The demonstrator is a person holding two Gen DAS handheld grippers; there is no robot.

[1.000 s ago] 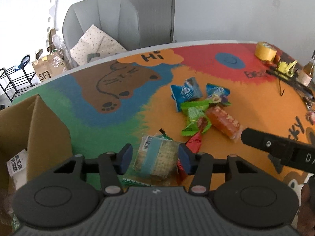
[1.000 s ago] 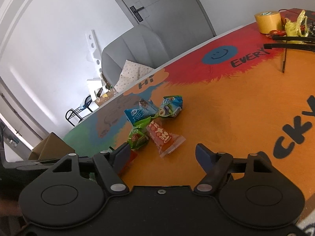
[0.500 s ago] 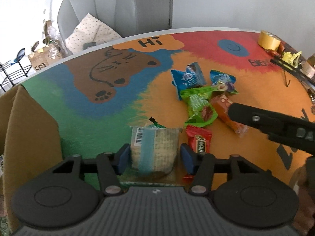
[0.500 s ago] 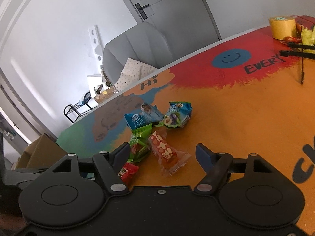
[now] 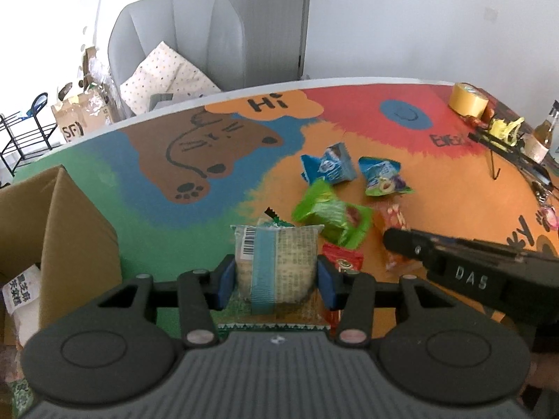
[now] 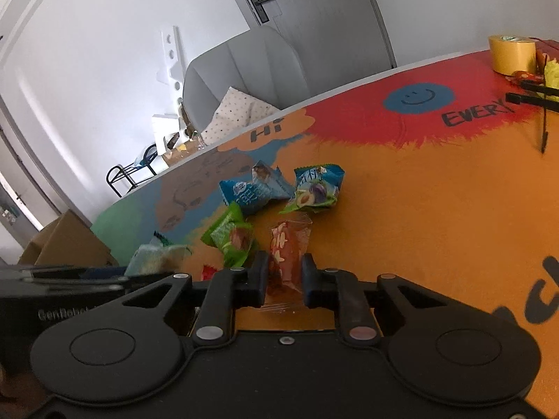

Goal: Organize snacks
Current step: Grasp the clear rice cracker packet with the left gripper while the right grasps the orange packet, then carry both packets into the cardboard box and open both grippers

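Observation:
My left gripper (image 5: 276, 281) is shut on a pale cracker packet (image 5: 276, 265) with a blue stripe and barcode. My right gripper (image 6: 285, 281) is shut on an orange snack packet (image 6: 288, 255); it also shows in the left wrist view (image 5: 394, 218). A green packet (image 5: 332, 214), a red packet (image 5: 344, 262) and two blue packets (image 5: 328, 167) (image 5: 384, 176) lie on the colourful table (image 5: 209, 160). A cardboard box (image 5: 52, 237) stands at the left.
A yellow tape roll (image 5: 467, 97), a bottle (image 5: 546, 129) and black tools (image 5: 506, 153) sit at the table's right. A grey chair (image 5: 181, 45) with a cushion stands behind the table. A metal rack (image 5: 24, 136) stands at the far left.
My right gripper moved in and shut on the orange packet. My left gripper closed on the cracker packet, which stands squarer between the pads.

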